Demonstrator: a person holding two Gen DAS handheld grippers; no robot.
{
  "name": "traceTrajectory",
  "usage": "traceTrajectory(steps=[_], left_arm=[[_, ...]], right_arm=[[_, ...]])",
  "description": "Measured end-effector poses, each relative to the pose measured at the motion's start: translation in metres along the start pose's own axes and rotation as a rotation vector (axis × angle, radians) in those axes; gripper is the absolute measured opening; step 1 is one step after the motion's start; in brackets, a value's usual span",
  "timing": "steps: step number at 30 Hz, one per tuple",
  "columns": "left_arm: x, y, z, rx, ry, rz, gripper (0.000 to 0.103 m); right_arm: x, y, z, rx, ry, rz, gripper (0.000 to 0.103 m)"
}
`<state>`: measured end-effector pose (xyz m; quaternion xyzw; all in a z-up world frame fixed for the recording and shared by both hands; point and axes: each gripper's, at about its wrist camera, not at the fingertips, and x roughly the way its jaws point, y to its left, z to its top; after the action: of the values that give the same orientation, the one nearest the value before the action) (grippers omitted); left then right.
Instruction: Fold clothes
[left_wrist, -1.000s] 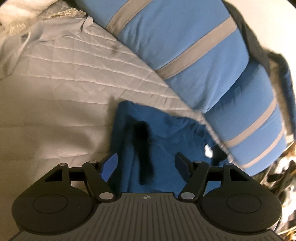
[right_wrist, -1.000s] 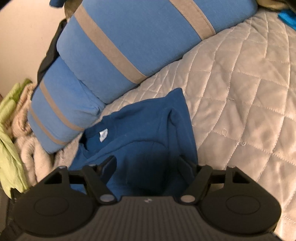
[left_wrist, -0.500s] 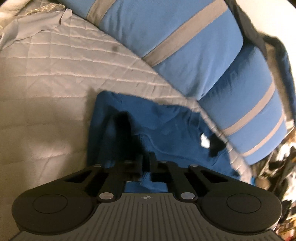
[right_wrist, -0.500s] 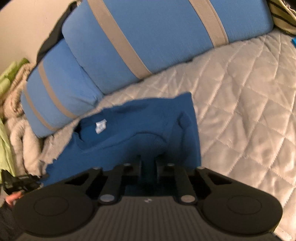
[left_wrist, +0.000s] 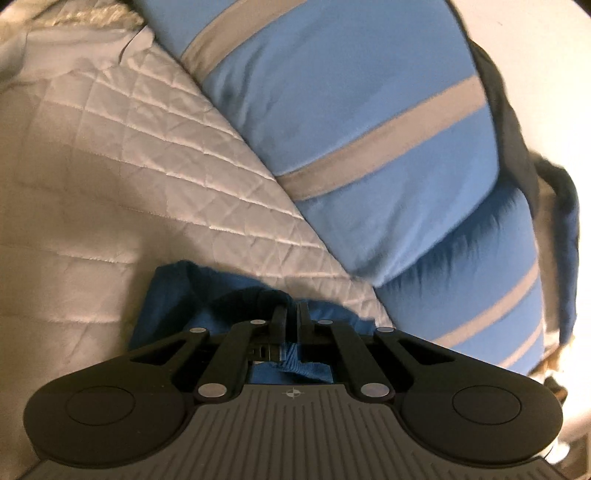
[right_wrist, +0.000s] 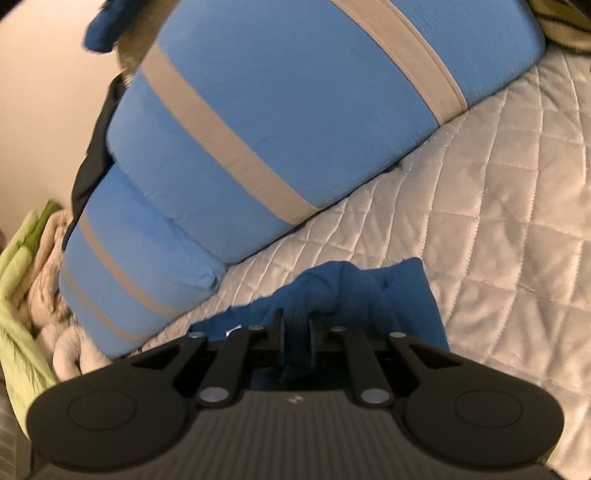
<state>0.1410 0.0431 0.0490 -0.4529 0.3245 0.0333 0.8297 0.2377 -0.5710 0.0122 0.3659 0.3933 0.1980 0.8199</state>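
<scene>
A dark blue garment (left_wrist: 177, 295) lies bunched on the quilted white bedspread (left_wrist: 110, 192), close to my camera. My left gripper (left_wrist: 291, 314) is shut on a fold of it, and cloth shows between and behind the black fingers. In the right wrist view the same blue garment (right_wrist: 406, 295) is gathered up in a hump. My right gripper (right_wrist: 295, 321) is shut on a thick ribbed fold of it. A small white label (right_wrist: 232, 329) peeks out at the left finger.
Two blue pillows with grey stripes (left_wrist: 351, 129) (right_wrist: 277, 129) lie stacked just beyond the garment. A light grey cloth (left_wrist: 74, 48) lies at the far left. Green and beige fabrics (right_wrist: 26, 266) are piled at the bed's left edge. The quilted bedspread (right_wrist: 509, 221) stretches right.
Both grippers went from open over the flat blue garment to shut on folds of it. The garment has been pulled up and bunched toward the cameras, uncovering more bedspread.
</scene>
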Motion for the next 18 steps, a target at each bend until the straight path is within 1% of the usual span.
traceTrajectory(steps=[2, 4, 5, 6, 7, 8, 9, 10, 11, 12, 13, 17, 18], left_arm=[[0.009, 0.004, 0.006, -0.057, -0.014, -0.002, 0.005], [0.020, 0.011, 0.013, -0.153, -0.037, -0.010, 0.006], [0.022, 0.015, 0.015, -0.202, -0.058, -0.021, 0.008], [0.022, 0.016, 0.016, -0.227, -0.077, -0.026, 0.017], [0.018, 0.013, 0.016, -0.200, -0.089, -0.019, 0.024], [0.014, 0.009, 0.016, -0.173, -0.100, -0.012, 0.039], [0.010, 0.006, 0.016, -0.146, -0.112, -0.005, 0.053], [0.007, 0.003, 0.016, -0.118, -0.123, 0.003, 0.058], [0.003, 0.000, 0.016, -0.091, -0.134, 0.010, 0.066], [-0.001, -0.004, 0.015, -0.055, -0.142, 0.021, 0.068], [-0.006, -0.010, 0.013, 0.003, -0.141, 0.042, 0.068], [-0.019, -0.030, -0.004, 0.232, -0.128, 0.129, 0.069], [-0.023, -0.035, -0.009, 0.283, -0.123, 0.152, 0.070]], right_arm=[[0.010, -0.002, 0.006, 0.039, -0.009, 0.004, 0.012], [0.020, -0.004, 0.013, 0.077, -0.025, 0.015, 0.014], [0.025, -0.004, 0.017, 0.094, -0.033, 0.019, 0.018], [0.029, -0.004, 0.021, 0.110, -0.041, 0.022, 0.031], [0.029, -0.002, 0.023, 0.102, -0.066, 0.022, 0.046], [0.028, 0.002, 0.024, 0.084, -0.098, 0.021, 0.062], [0.026, 0.006, 0.025, 0.056, -0.112, 0.014, 0.074], [0.024, 0.011, 0.026, 0.022, -0.120, 0.004, 0.078], [0.021, 0.016, 0.027, -0.011, -0.127, -0.005, 0.082], [0.020, 0.021, 0.027, -0.043, -0.121, -0.019, 0.084], [0.017, 0.025, 0.026, -0.075, -0.114, -0.041, 0.086], [0.000, 0.039, 0.018, -0.175, -0.100, -0.119, 0.103], [-0.004, 0.043, 0.015, -0.199, -0.097, -0.142, 0.103]])
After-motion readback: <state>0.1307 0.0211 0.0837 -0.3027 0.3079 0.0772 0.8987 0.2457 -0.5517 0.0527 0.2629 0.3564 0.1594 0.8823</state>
